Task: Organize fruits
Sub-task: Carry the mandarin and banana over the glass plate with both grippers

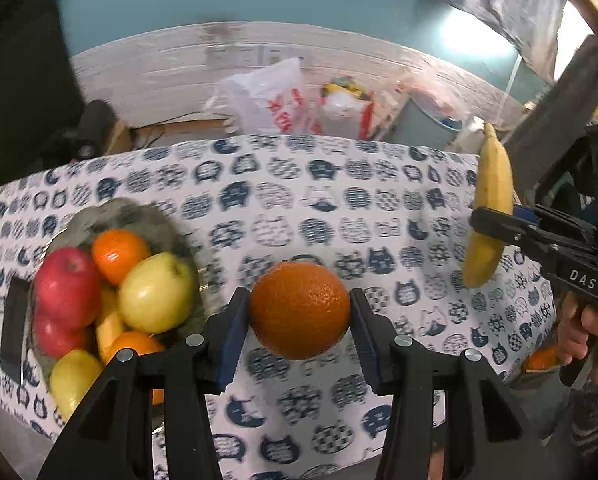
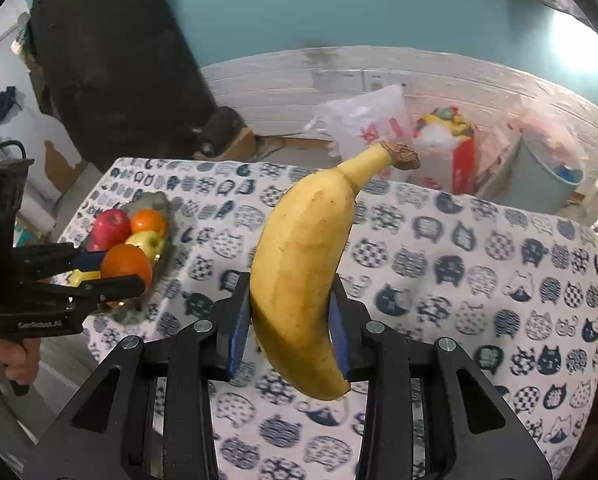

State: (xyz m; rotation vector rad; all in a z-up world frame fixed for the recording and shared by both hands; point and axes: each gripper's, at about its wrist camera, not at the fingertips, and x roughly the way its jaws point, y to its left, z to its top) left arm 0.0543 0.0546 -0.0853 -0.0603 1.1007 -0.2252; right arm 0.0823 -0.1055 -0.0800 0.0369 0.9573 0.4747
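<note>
Left wrist: dimpled round orange (image 1: 300, 310), smooth curved banana (image 1: 489, 208).

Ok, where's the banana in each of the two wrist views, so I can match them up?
Left wrist view: the banana is at the right edge, upright, pinched by the right tool.
Right wrist view: the banana fills the centre, stem up, between that tool's blue pads.
Shared landmark: the fruit bowl on the cat-print tablecloth, left in both.
</note>
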